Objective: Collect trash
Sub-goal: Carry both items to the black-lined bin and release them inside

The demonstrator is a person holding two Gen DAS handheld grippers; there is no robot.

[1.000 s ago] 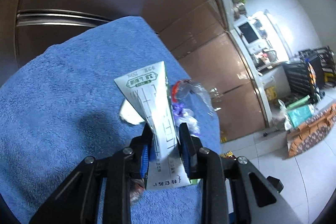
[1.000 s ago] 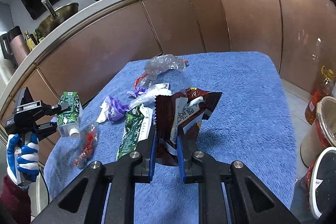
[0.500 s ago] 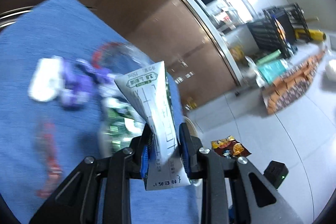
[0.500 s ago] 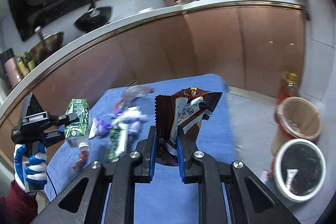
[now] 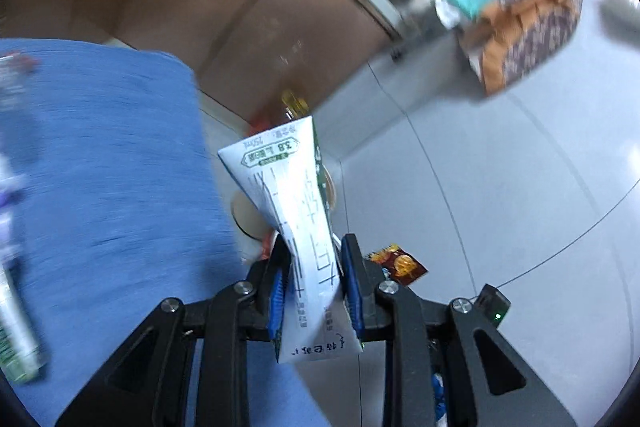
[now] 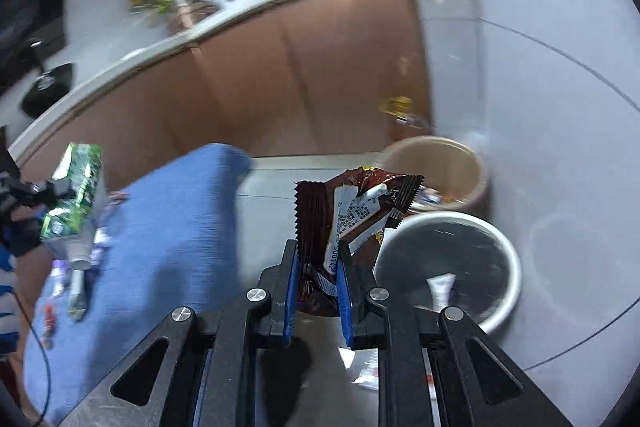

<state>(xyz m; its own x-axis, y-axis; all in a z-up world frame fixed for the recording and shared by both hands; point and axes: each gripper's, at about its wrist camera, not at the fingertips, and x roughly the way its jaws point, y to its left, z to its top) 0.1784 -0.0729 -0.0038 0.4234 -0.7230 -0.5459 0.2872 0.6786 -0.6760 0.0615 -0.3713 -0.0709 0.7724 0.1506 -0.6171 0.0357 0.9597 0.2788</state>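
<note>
My left gripper [image 5: 314, 267] is shut on a green and white milk carton [image 5: 296, 211], held up past the right edge of the blue towel [image 5: 104, 187]; the carton also shows in the right wrist view [image 6: 74, 195]. My right gripper [image 6: 318, 267] is shut on a brown snack wrapper [image 6: 344, 211], held over the floor beside two bins: a white bin with a black liner [image 6: 508, 267] close by and a beige bin [image 6: 472, 163] behind it. Part of the beige bin [image 5: 244, 215] shows behind the carton.
Several pieces of trash [image 6: 76, 291] lie on the towel's left part [image 6: 168, 247]. A red and yellow wrapper [image 5: 400, 263] lies on the grey tiled floor. Brown cabinet fronts [image 6: 280, 83] curve behind the towel. Boxes and bags [image 5: 520, 27] stand on the far floor.
Both grippers have swung to the right, off the towel and toward the bins, each keeping its hold. The bins are now nearer in the right wrist view.
</note>
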